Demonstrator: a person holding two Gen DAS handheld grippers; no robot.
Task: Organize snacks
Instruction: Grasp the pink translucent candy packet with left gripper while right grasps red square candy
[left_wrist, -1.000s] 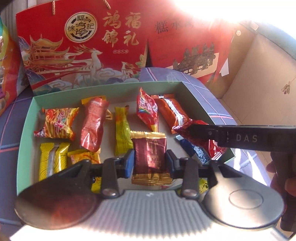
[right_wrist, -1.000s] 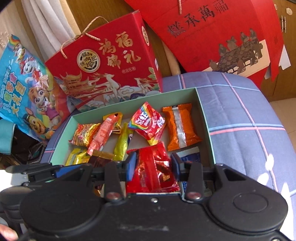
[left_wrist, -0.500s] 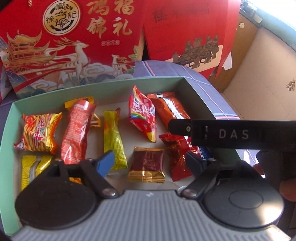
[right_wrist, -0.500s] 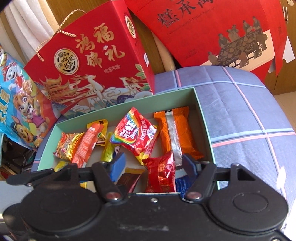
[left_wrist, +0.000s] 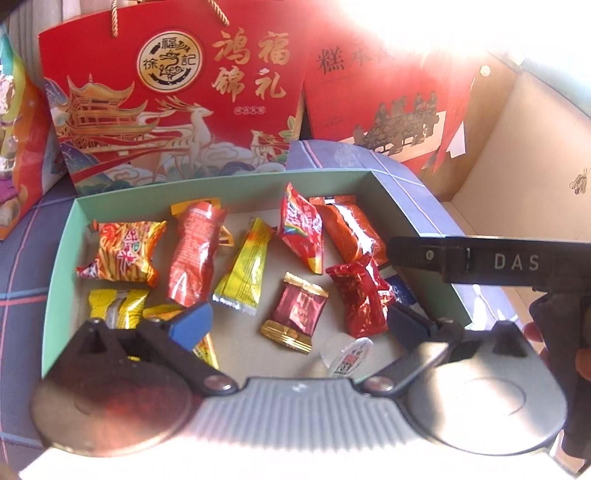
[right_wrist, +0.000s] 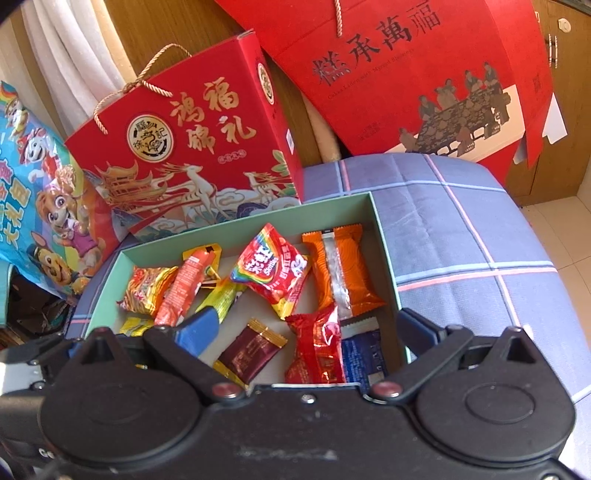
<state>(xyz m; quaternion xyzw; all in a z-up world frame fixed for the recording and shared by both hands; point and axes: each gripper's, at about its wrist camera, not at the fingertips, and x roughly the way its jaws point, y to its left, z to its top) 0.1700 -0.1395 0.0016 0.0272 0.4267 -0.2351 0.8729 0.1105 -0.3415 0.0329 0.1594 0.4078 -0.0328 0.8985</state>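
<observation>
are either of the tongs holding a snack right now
No. The left tongs and right tongs both stand wide open; the dark red candy and red packet lie loose in the box.

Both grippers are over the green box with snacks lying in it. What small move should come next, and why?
Probably lift both grippers back, clear of the box. The left gripper and right gripper stand wide open with nothing pinched; the maroon snack and red snack lie free on the box floor, so those placements look finished.
</observation>
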